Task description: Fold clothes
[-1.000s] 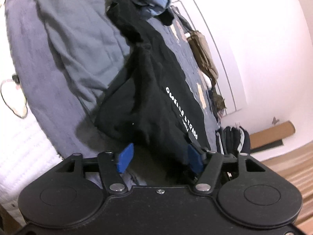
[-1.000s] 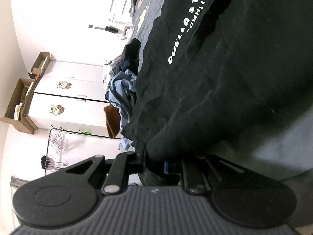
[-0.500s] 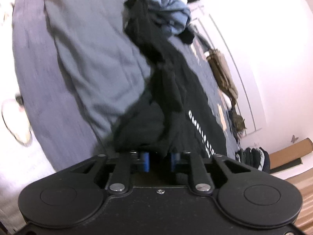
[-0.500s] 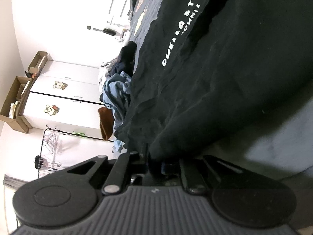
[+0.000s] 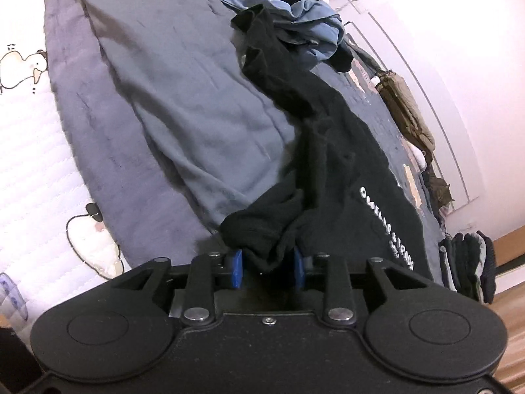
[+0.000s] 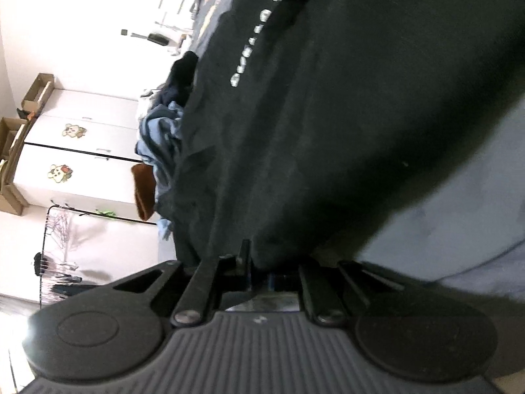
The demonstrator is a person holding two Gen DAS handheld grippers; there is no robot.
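Note:
A black T-shirt with white lettering lies stretched over a grey-blue blanket on the bed. My left gripper is shut on a bunched edge of the shirt, black cloth pinched between its blue pads. In the right wrist view the same black T-shirt fills most of the frame. My right gripper is shut on another edge of it, and the cloth hides the fingertips.
A heap of blue and dark clothes lies at the far end of the bed. White quilted bedding with duck drawings sits at left. White cupboards, cardboard boxes and a clothes rack stand beyond the bed.
My left gripper went from open to shut on the shirt's bunched edge and pulled back, drawing the shirt out long. The right gripper kept its hold and shifted slightly.

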